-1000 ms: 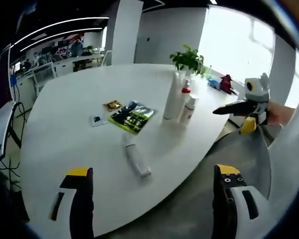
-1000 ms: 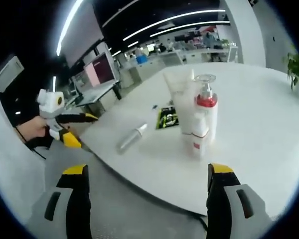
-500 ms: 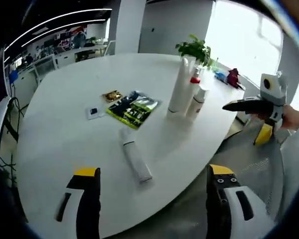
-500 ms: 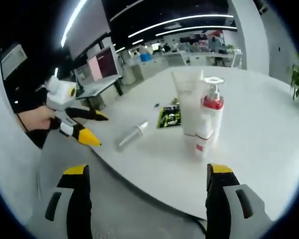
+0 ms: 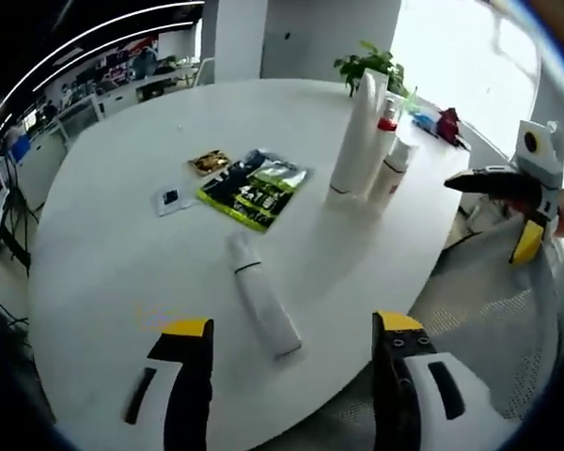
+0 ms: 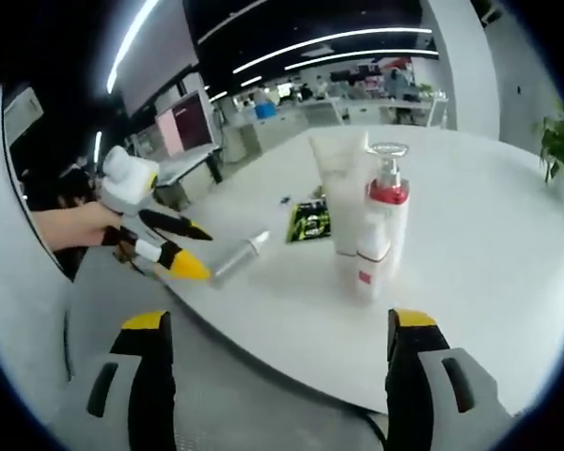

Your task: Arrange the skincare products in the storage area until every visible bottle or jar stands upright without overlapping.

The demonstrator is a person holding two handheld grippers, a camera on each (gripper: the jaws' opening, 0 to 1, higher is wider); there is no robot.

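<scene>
A white bottle [image 5: 261, 296] lies on its side on the round white table [image 5: 113, 254], just ahead of my left gripper [image 5: 291, 327], which is open and holds nothing. A tall white tube [image 5: 357, 136], a pump bottle with a red collar [image 5: 386, 127] and a small white bottle [image 5: 396, 169] stand upright close together at the table's right. In the right gripper view my right gripper [image 6: 280, 324] hangs open short of the table edge, facing the tube [image 6: 341, 193], pump bottle [image 6: 387, 211] and small bottle [image 6: 365, 271]. The lying bottle [image 6: 240, 258] is to their left.
A green-black packet [image 5: 254, 190], a gold sachet [image 5: 211, 163] and a small card [image 5: 169, 197] lie flat mid-table. A potted plant [image 5: 371, 64] and a red item [image 5: 448, 123] sit at the far edge. The left gripper [image 6: 169, 246], in a hand, shows beside the table edge.
The left gripper view has moved in over the table, so the lying bottle is closer. In the right gripper view the left gripper has come nearer the table edge.
</scene>
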